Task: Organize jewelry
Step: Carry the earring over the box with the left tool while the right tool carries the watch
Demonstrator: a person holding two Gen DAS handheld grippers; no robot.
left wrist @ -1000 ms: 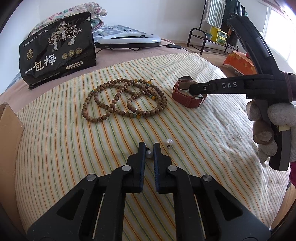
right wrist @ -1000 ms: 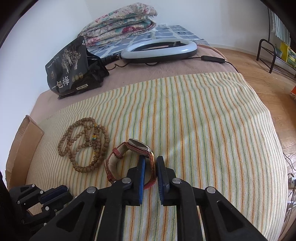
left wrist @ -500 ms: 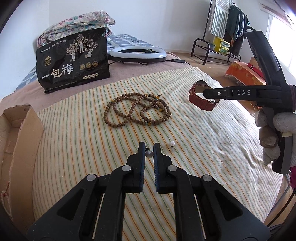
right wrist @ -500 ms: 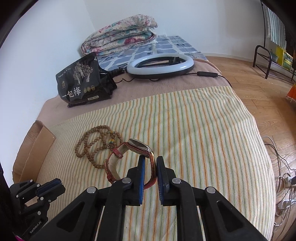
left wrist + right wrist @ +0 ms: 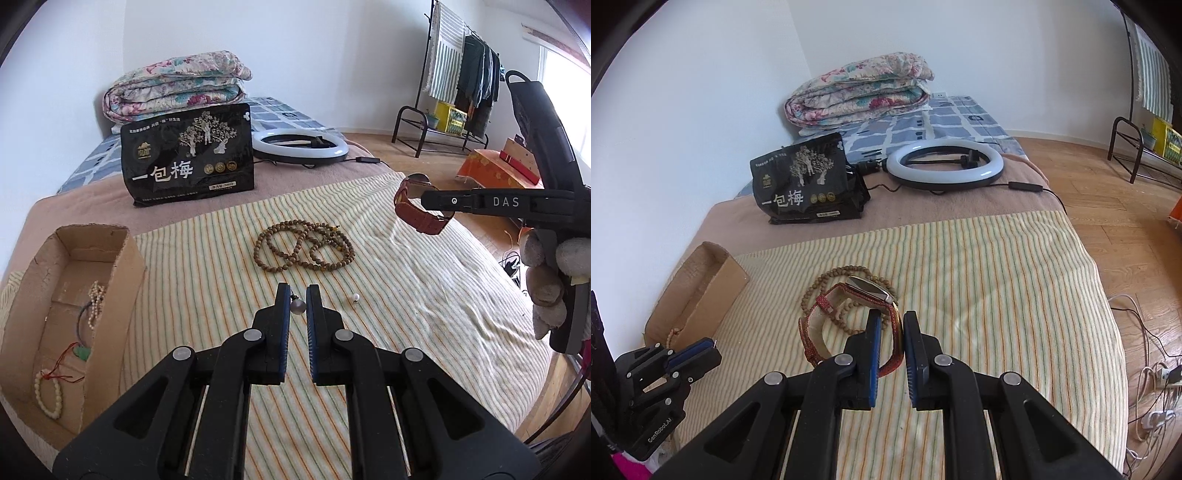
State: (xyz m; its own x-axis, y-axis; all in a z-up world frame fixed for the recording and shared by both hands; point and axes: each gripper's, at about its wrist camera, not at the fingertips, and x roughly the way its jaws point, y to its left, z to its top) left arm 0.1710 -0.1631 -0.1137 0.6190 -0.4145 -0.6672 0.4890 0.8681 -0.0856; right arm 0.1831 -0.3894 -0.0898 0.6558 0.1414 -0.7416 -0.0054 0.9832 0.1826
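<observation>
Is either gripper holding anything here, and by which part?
Left gripper pinches a pearl earring by its bead. Right gripper clamps the watch by its red strap.

Left tool point(image 5: 298, 295): jaws nearly closed, pinching a pearl earring point(image 5: 297, 306) at the tips, held above the striped bed cover point(image 5: 406, 295), pointing down at it. Right tool point(image 5: 889, 325): jaws clamped on a red watch strap point(image 5: 892, 343), raised off the same cover. Gloved right hand point(image 5: 554, 273) wraps its handle.
</observation>
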